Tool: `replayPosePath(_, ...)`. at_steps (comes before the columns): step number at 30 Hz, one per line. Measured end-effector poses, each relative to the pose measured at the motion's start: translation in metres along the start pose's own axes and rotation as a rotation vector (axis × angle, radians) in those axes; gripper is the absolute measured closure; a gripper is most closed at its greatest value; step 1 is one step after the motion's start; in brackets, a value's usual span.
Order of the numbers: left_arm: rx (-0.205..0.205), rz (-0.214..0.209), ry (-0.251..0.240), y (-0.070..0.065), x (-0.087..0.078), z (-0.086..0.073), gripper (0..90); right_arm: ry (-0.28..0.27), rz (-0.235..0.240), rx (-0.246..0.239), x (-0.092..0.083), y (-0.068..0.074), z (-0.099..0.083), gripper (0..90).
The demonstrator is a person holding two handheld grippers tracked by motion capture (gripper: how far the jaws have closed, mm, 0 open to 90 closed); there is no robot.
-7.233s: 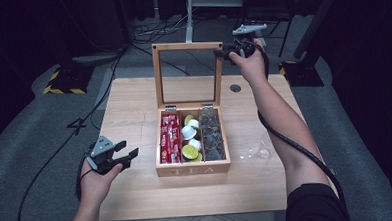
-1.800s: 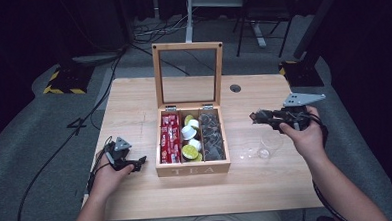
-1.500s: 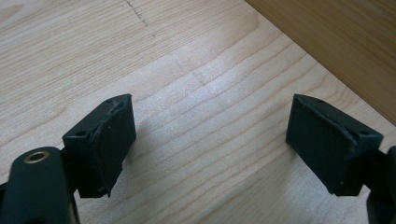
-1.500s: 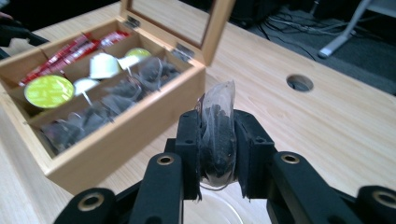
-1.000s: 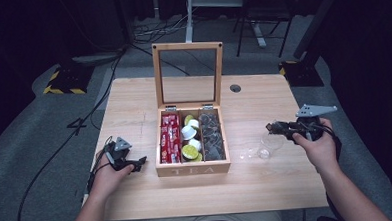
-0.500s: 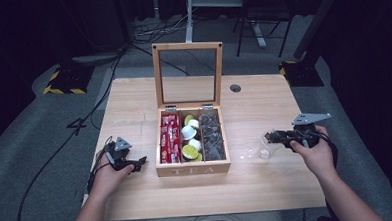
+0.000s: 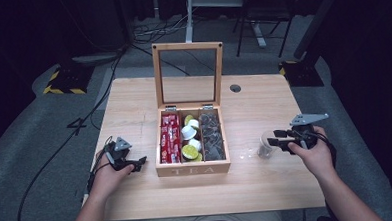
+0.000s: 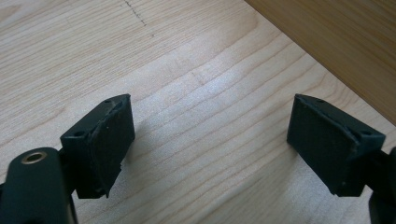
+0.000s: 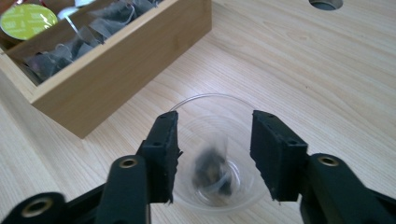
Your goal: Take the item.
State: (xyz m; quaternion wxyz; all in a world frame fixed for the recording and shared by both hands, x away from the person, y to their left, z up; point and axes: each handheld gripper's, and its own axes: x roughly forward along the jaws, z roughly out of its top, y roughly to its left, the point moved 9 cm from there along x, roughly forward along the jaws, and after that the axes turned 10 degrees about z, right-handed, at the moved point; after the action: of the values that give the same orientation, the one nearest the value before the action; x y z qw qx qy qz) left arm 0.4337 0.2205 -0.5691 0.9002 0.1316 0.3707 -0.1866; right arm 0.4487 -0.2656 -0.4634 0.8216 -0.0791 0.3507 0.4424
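Observation:
An open wooden tea box (image 7: 193, 168) stands mid-table with red sachets, round capsules and dark tea bags in its compartments. To its right is a clear plastic cup (image 7: 264, 146). My right gripper (image 7: 278, 139) hovers just over that cup (image 9: 210, 100). Its jaws have just been opening and stand apart, and a dark tea bag (image 9: 211, 170), blurred, sits below them inside the cup. Left of the box, my left gripper (image 7: 138, 163) rests low over the table, open, with bare wood between its pads (image 8: 112, 140).
The box's glass lid (image 7: 186, 47) stands upright at the back. A round cable hole (image 7: 235, 88) lies in the tabletop (image 7: 263, 102) behind the cup. A cable trails off the table's left edge. The box's side wall (image 8: 336, 37) is close to the left gripper.
The right hand has come down and a little leftward to the cup, and its jaws have parted, with the tea bag now in the cup. The left hand has stayed put.

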Motion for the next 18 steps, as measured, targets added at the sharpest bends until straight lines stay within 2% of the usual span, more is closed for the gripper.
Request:
replayPosePath(9, -0.002, -0.006, 0.000, 0.001, -0.001, 0.000, 16.7, -0.055, 0.001, -0.025, -0.005, 0.006, 0.017, 42.8)
replayPosePath(12, -0.024, -0.016, 0.008, 0.002, -0.004, 0.001, 22.8, -0.081, -0.001, -0.034, -0.007, 0.007, 0.028, 40.1)
replayPosePath(13, -0.039, -0.023, 0.002, 0.003, -0.006, 0.003, 23.8, -0.088, -0.001, -0.040, -0.007, 0.007, 0.032, 39.7)
replayPosePath(18, -0.065, -0.037, -0.038, 0.003, -0.014, 0.014, 24.4, -0.117, 0.002, -0.066, -0.008, 0.011, 0.050, 38.8)
